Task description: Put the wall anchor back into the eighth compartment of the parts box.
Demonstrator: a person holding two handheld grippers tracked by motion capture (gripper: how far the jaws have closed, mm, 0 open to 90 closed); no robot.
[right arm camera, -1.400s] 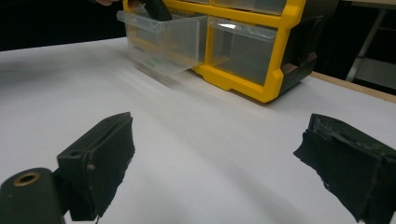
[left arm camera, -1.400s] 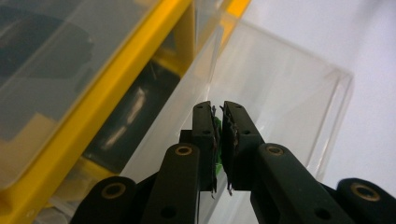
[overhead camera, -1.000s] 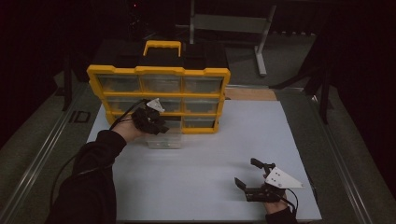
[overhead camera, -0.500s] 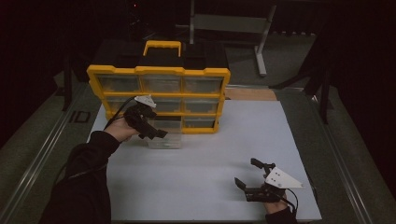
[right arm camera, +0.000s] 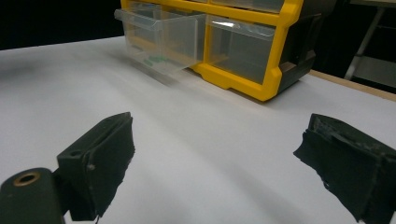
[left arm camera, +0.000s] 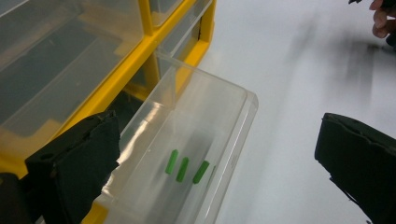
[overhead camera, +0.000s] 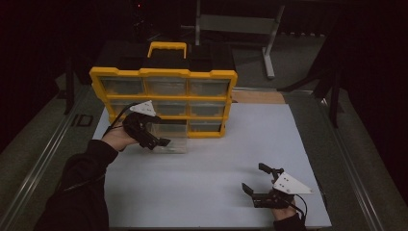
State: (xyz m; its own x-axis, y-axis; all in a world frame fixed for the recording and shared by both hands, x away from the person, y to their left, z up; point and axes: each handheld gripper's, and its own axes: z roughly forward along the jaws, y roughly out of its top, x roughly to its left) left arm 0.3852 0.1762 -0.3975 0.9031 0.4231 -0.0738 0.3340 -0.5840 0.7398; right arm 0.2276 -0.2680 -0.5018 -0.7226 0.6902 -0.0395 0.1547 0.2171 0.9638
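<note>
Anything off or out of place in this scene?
Only one thing: the clear drawer in the bottom row of the yellow organizer is pulled out onto the white table, with three green pieces inside. Nothing spilled or damaged.

Yellow organiser frame (overhead camera: 163, 73), clear drawer (left arm camera: 201, 140), three green pieces (left arm camera: 183, 169), white table (overhead camera: 288, 144), black fingers (right arm camera: 100, 163)

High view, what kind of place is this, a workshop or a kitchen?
Probably a workshop or lab bench: a yellow parts organizer with clear drawers, one pulled-out drawer holding small green pieces, on a white tabletop.
</note>
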